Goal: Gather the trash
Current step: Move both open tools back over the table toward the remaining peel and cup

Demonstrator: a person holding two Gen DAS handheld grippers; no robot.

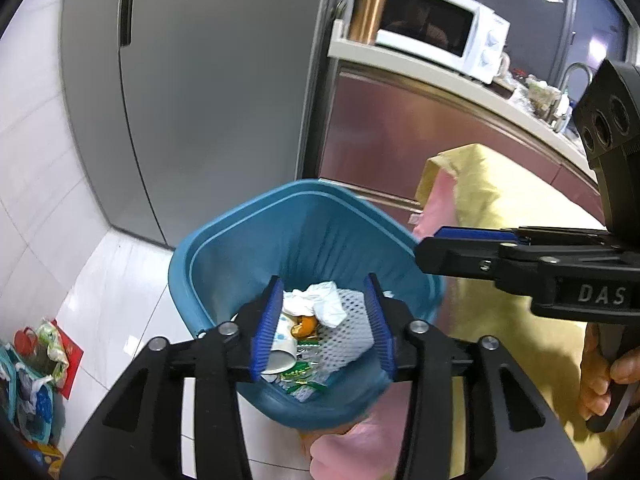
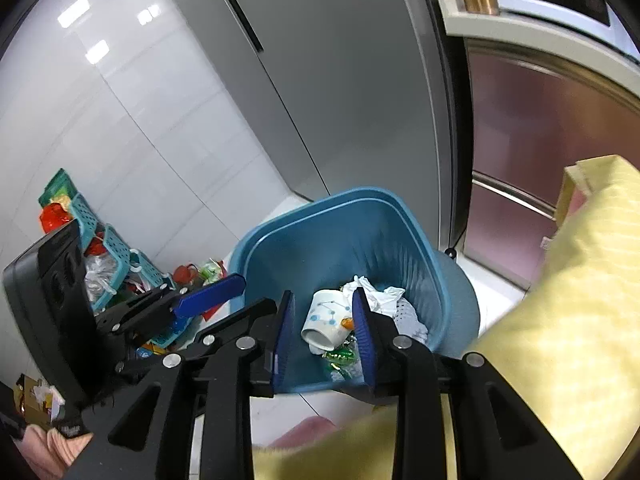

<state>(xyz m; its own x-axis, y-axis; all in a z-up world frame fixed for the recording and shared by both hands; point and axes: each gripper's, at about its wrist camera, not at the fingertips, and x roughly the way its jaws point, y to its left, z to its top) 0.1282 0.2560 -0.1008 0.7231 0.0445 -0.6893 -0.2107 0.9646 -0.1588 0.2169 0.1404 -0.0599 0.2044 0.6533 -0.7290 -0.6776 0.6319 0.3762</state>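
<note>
A blue plastic bin stands on the white floor beside the fridge. Inside lie a spotted paper cup, crumpled white tissue, white foam netting and green wrappers. Above the bin's mouth my left gripper is open, its blue pads holding nothing. My right gripper hovers over the bin too, jaws apart and empty. Each gripper shows in the other's view: the right one at the bin's right rim, the left one at its left rim.
A grey fridge rises behind the bin. To the right is a table edge under yellow cloth, with pink cloth beneath. Teal baskets and bags are piled at the left wall. A microwave and copper tumbler sit on the counter.
</note>
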